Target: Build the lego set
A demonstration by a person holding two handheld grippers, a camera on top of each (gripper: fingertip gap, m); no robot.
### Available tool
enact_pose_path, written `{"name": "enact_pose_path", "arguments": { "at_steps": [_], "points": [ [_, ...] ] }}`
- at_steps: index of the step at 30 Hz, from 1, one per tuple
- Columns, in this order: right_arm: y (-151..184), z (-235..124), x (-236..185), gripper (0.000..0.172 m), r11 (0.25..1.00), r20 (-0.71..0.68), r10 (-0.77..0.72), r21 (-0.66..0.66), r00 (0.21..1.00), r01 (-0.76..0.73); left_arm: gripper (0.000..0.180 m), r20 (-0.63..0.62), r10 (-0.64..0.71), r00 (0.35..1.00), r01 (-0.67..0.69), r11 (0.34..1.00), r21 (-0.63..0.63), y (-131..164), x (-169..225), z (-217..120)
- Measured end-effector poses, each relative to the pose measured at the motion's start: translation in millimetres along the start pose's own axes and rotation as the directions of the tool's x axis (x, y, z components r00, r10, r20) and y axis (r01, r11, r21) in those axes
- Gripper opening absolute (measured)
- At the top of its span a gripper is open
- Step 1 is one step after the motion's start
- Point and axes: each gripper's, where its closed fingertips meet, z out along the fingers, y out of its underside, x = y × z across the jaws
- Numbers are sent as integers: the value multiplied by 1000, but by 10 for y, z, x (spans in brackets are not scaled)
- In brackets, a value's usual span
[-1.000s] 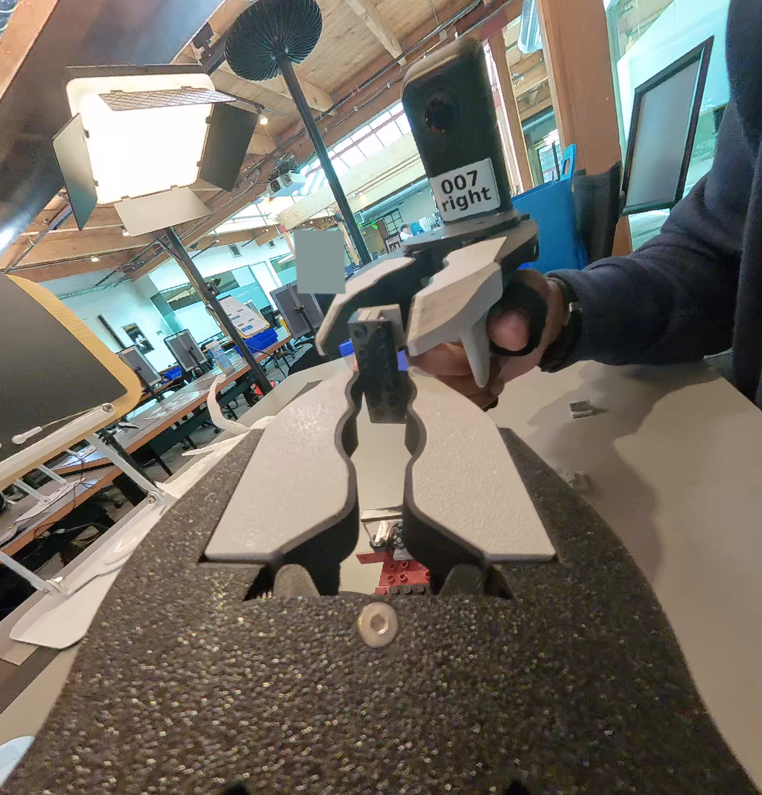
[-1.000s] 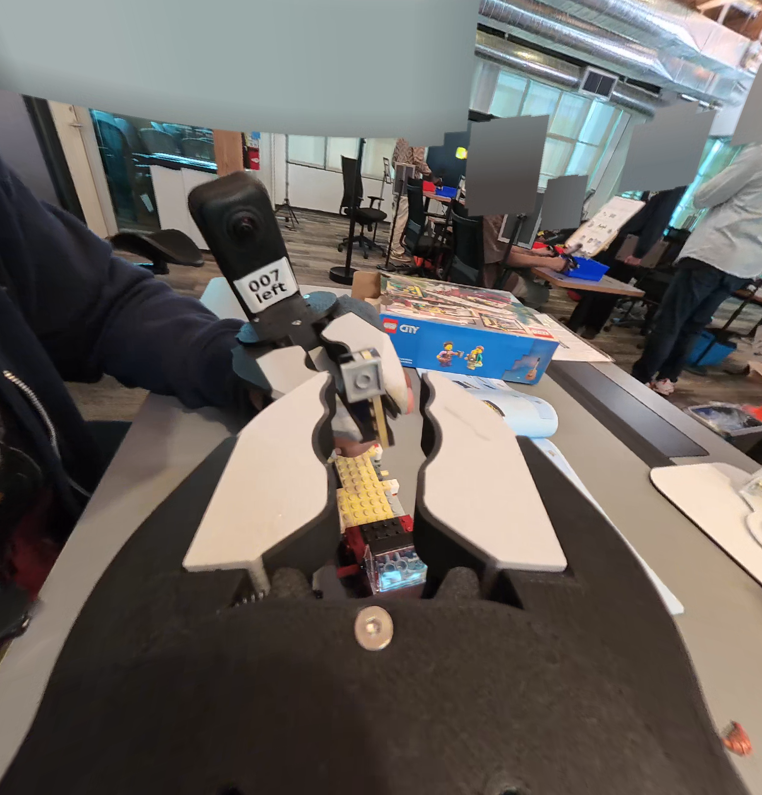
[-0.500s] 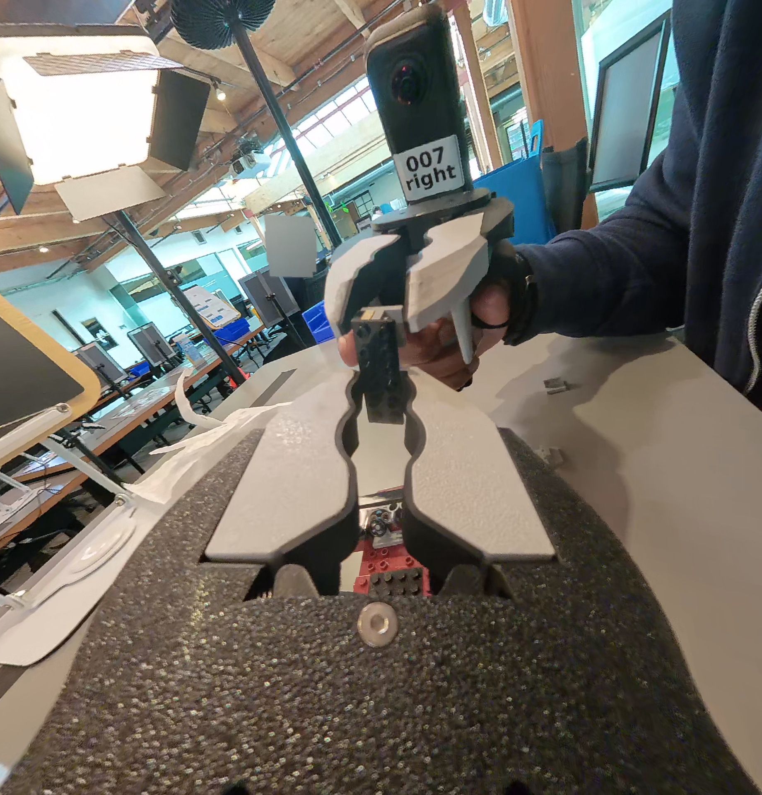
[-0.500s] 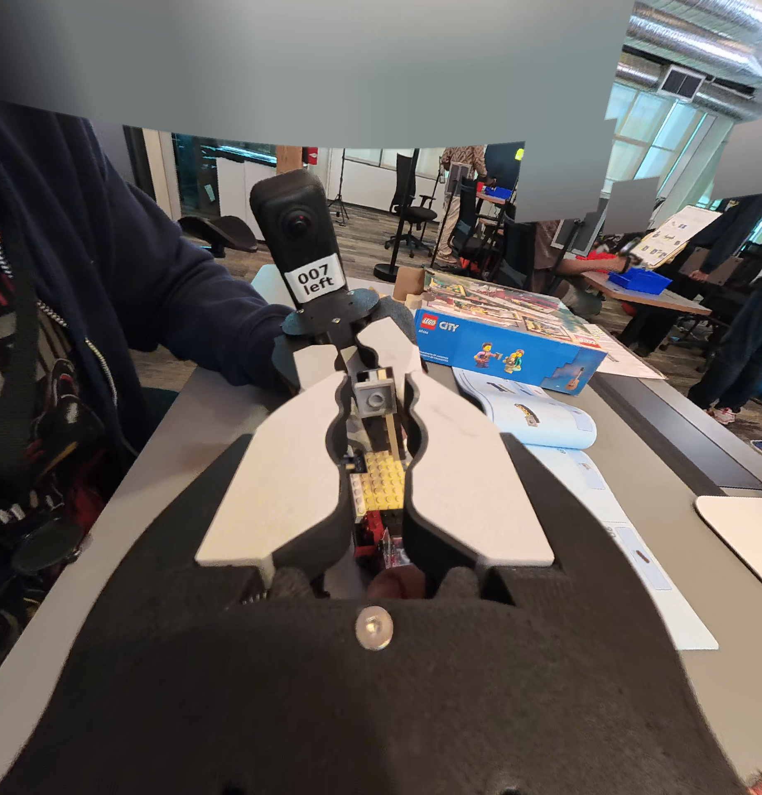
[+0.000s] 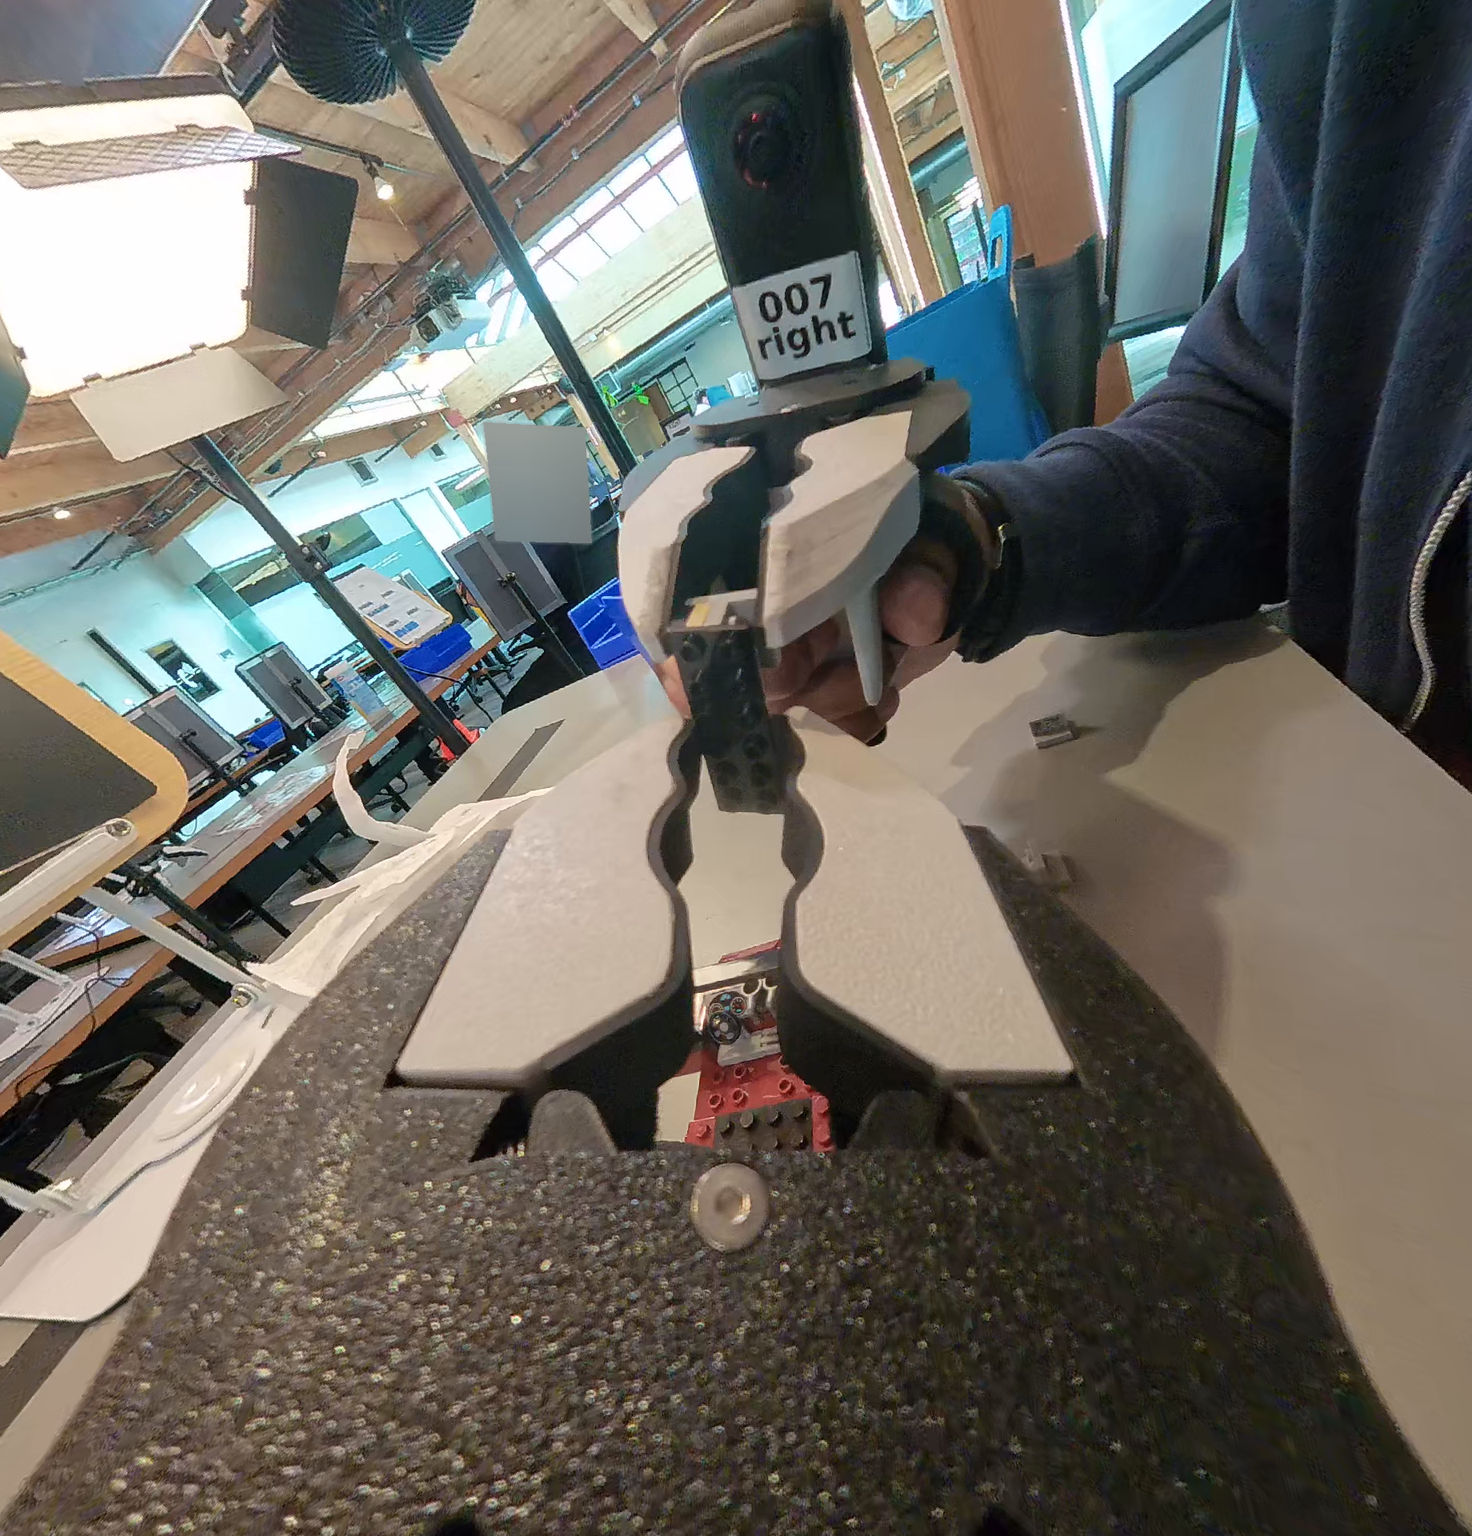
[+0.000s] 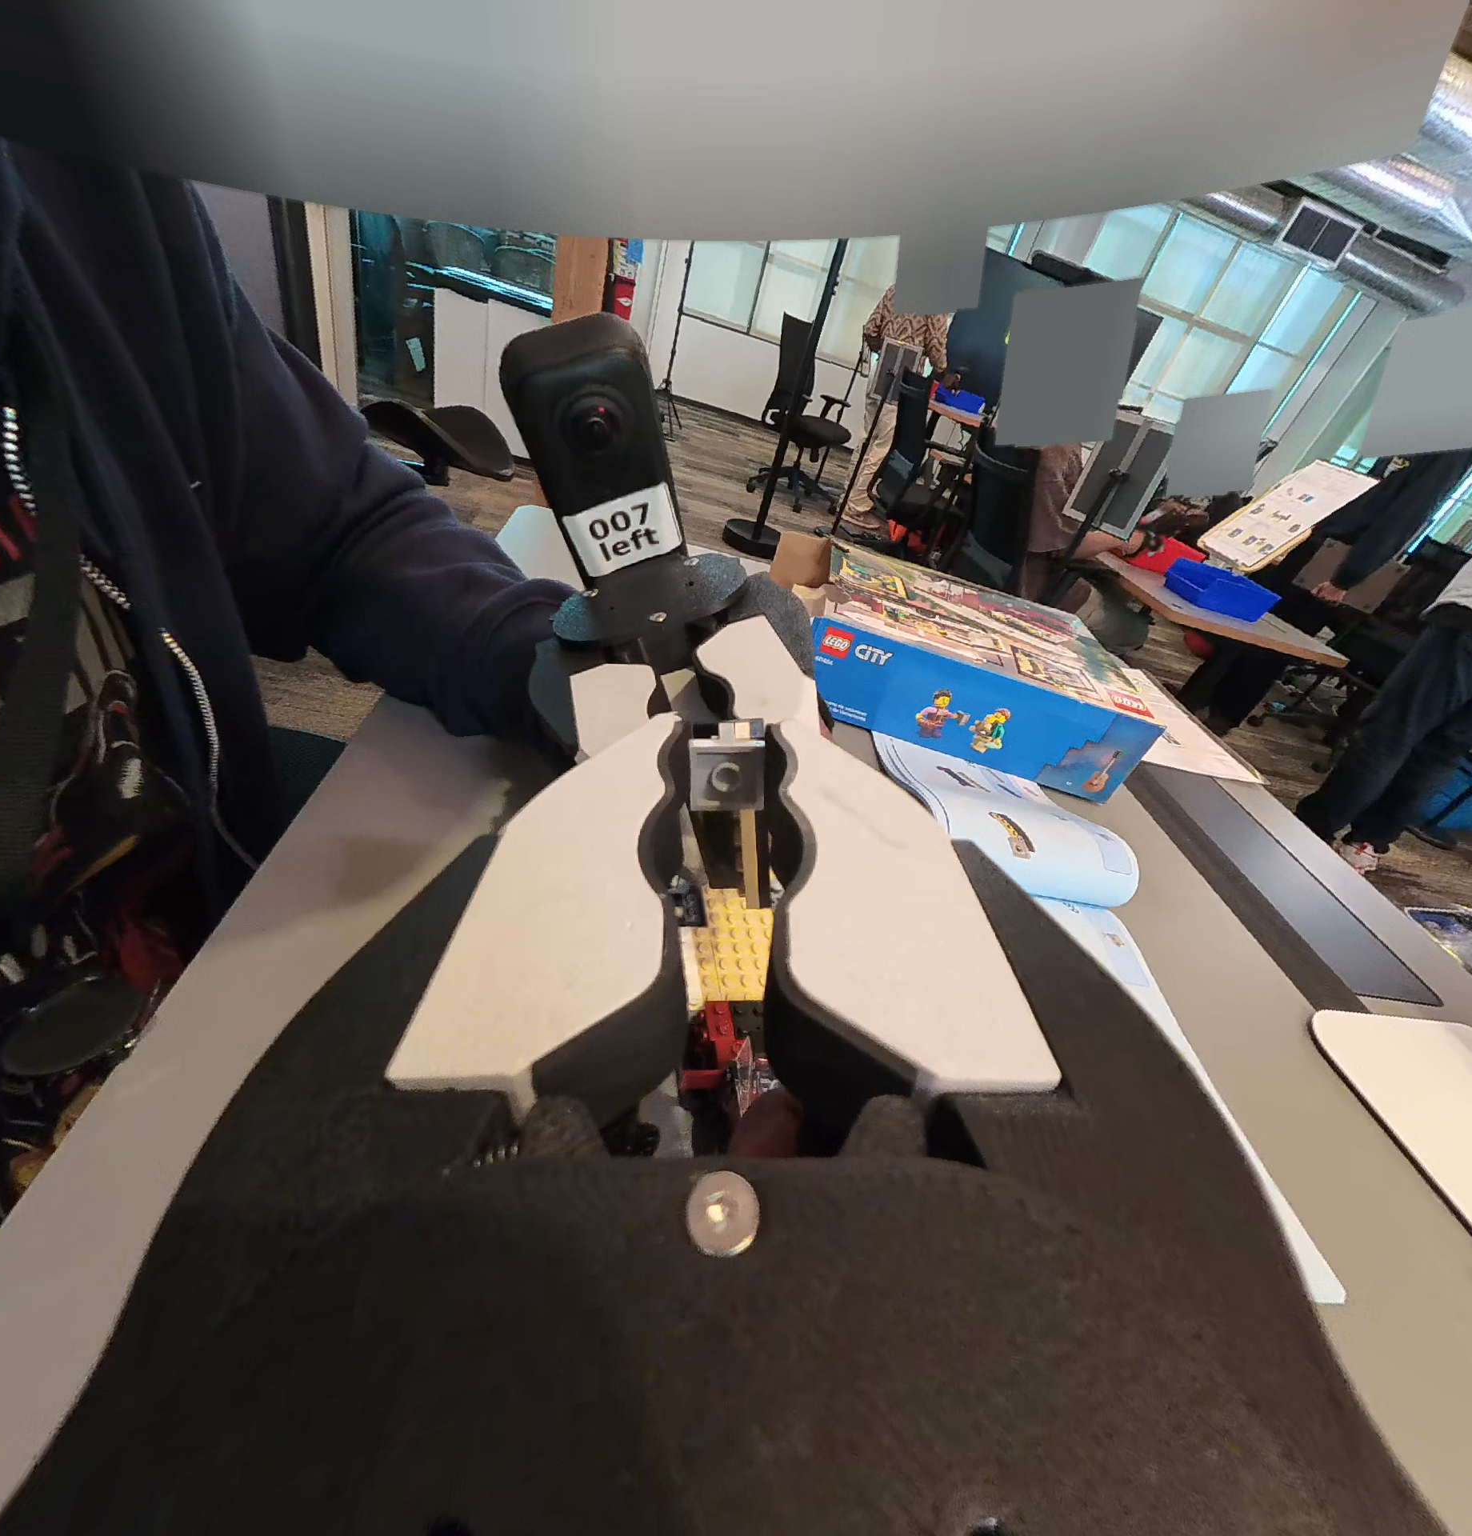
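My left gripper (image 5: pixel 737 748) is shut on a black studded brick bar (image 5: pixel 737 723) and holds it up above the grey table (image 5: pixel 1256 873). A small grey square plate (image 6: pixel 724 777) caps the bar's far end. My right gripper (image 6: pixel 723 740) faces the left one and is shut on that grey plate; in the left wrist view the plate (image 5: pixel 712 613) sits between its white fingers (image 5: pixel 832 532). Both grippers hold the same piece, tip to tip. Below them on the table lies a brick model with yellow (image 6: pixel 733 939), red and black parts (image 5: pixel 758 1105).
A blue toy box (image 6: pixel 965 690) and an open instruction booklet (image 6: pixel 1015 823) lie on the table behind the left gripper. Small grey pieces (image 5: pixel 1053 730) lie near the person's sleeve. A white pad (image 6: pixel 1422 1080) lies at the right. A studio light (image 5: pixel 109 241) stands at the left. Less than 4 cm separates the two grippers' tips.
My right gripper has moved up to the bar's end and its fingers have closed from wide open onto the grey plate. My left gripper has kept its hold on the black bar.
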Motion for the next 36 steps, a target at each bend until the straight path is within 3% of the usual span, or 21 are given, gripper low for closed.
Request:
{"name": "enact_pose_path", "arguments": {
  "at_steps": [10,14,22,36],
  "points": [
    [40,19,102,19,1000,-80,16,-16,997,-18,17,32,-43,999,44,999,-10,17,-88,-14],
    [56,3,126,25,1000,-92,17,-18,996,-18,17,39,-118,992,117,993,18,-11,-144,-33],
    [79,11,77,17,999,-52,42,-25,998,-44,16,-64,-231,971,231,973,2,-14,-40,-8],
    [98,36,132,16,994,-94,112,-4,989,-113,16,-30,-237,971,235,970,-58,22,-83,-7]
  ]
}}
